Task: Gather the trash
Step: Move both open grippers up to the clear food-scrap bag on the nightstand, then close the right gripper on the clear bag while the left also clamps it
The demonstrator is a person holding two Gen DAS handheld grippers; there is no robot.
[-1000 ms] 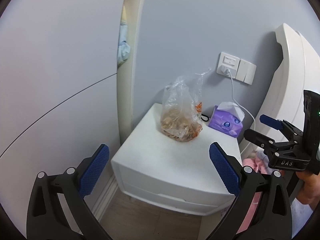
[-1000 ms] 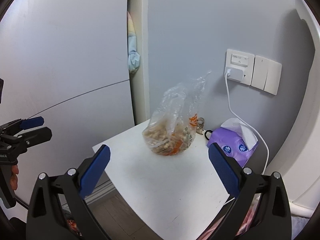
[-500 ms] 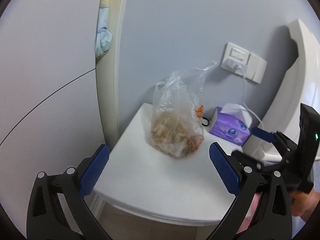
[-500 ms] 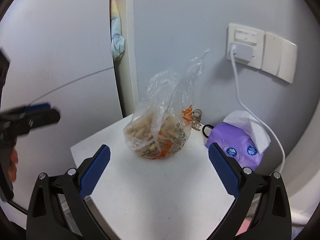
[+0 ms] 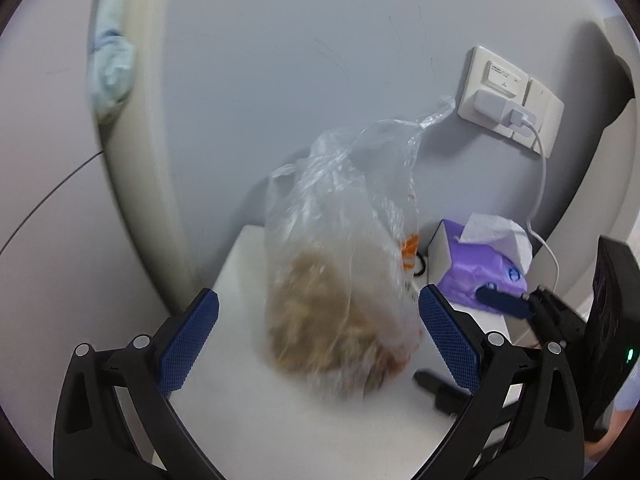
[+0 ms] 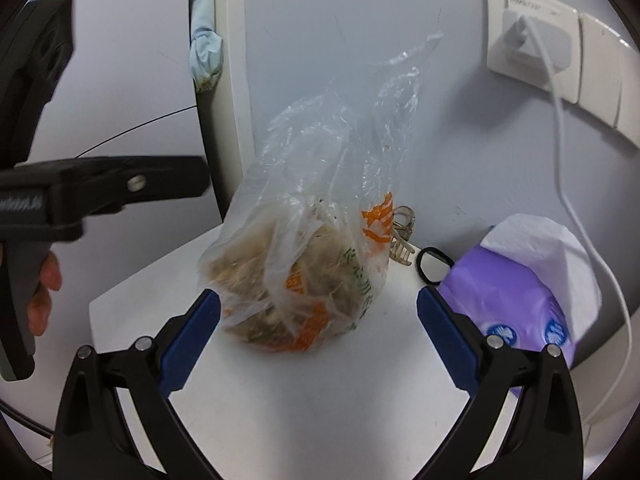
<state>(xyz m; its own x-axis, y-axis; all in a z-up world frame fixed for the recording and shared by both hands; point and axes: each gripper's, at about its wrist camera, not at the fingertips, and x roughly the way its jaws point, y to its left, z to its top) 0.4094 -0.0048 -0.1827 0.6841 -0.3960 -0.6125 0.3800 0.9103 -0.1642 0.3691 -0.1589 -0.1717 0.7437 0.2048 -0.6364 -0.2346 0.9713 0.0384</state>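
A clear plastic bag (image 6: 304,264) of brownish scraps, printed with orange and green marks, sits upright on a white counter (image 6: 304,396) against a pale grey wall, its crumpled top rising to a twisted point. The left hand-held gripper (image 5: 316,336) hovers just in front of the bag with its blue-padded fingers spread wide to either side of it, touching nothing; that view is blurred by motion. The right hand-held gripper (image 6: 318,334) is likewise spread wide, its blue pads flanking the lower part of the bag without contact. In the right wrist view the left tool appears as a dark shape at the left edge, with a person's fingers (image 6: 42,292) wrapped around its handle. To the right of the bag lies a purple tissue pack (image 6: 516,300) with a white sheet pulled up from its top. Between bag and pack, at the far edge of the counter near the wall, rest a translucent hair clip (image 6: 402,236) and a black hair tie (image 6: 434,266). A white cable (image 6: 560,148) runs down from a charger plugged into the wall socket (image 6: 528,36) on the far right. A light blue cloth (image 6: 206,48) shows in a narrow gap on the far left.
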